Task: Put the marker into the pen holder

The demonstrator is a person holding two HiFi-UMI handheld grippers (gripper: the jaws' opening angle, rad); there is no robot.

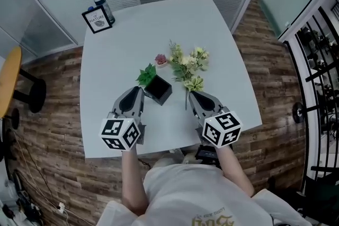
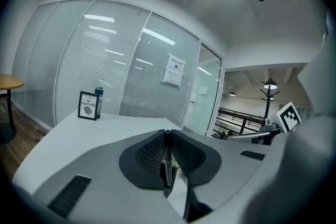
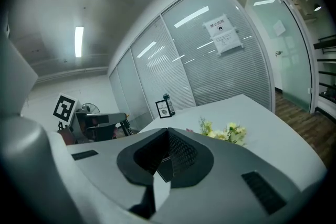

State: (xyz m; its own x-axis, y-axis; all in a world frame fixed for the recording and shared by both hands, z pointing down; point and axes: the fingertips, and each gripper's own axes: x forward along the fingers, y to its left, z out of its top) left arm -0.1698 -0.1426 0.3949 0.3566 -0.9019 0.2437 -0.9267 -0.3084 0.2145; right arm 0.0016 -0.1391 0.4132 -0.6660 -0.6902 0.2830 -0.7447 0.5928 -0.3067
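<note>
In the left gripper view a thin dark marker (image 2: 167,162) stands upright between the pads of my left gripper (image 2: 167,132), which is shut on it. Seen from the head view, this gripper (image 1: 140,89) hovers over the table's front part, its tips just left of the black square pen holder (image 1: 159,90). My right gripper (image 1: 191,93) is to the right of the holder, by the flowers. Its jaw tips (image 3: 168,130) meet and I see nothing held between them. The marker itself does not show in the head view.
A green sprig (image 1: 146,74), a small pink flower (image 1: 160,59) and a bunch of pale yellow flowers (image 1: 188,63) lie on the grey table (image 1: 132,39) behind the holder. A framed card (image 1: 97,20) and a bottle (image 1: 105,8) stand at the far left corner.
</note>
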